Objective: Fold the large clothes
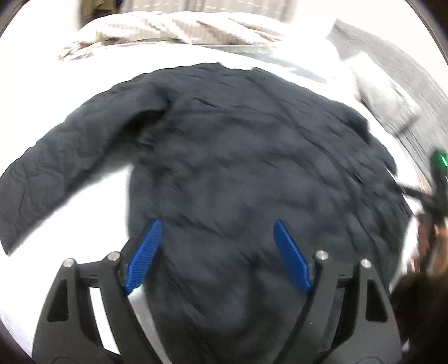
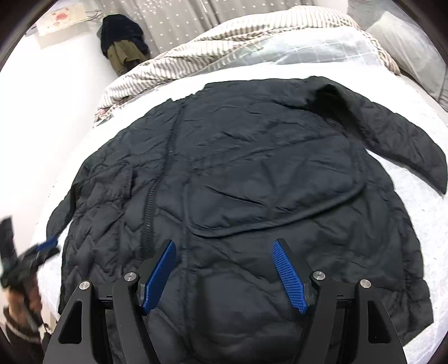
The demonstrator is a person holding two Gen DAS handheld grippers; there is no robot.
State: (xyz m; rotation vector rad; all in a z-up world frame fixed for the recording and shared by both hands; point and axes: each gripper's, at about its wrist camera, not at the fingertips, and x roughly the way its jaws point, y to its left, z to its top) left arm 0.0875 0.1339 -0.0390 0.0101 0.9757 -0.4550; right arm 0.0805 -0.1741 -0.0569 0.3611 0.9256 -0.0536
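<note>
A large black quilted jacket (image 1: pixel 238 156) lies spread flat on a white bed sheet (image 1: pixel 70 70). In the left wrist view one sleeve (image 1: pixel 56 156) stretches out to the left. In the right wrist view the jacket (image 2: pixel 252 173) shows its zipper (image 2: pixel 151 207), and a sleeve (image 2: pixel 406 134) reaches to the right. My left gripper (image 1: pixel 217 252) is open and empty above the jacket's near edge. My right gripper (image 2: pixel 224 268) is open and empty above the jacket too. The other gripper appears blurred at the left edge of the right wrist view (image 2: pixel 42 249) and the right edge of the left wrist view (image 1: pixel 431 196).
A striped blanket (image 2: pixel 224 50) is bunched at the far side of the bed. A grey pillow (image 1: pixel 392 103) lies at the far right in the left wrist view. Dark clothes (image 2: pixel 123 42) hang by a dotted curtain (image 2: pixel 179 19) beyond the bed.
</note>
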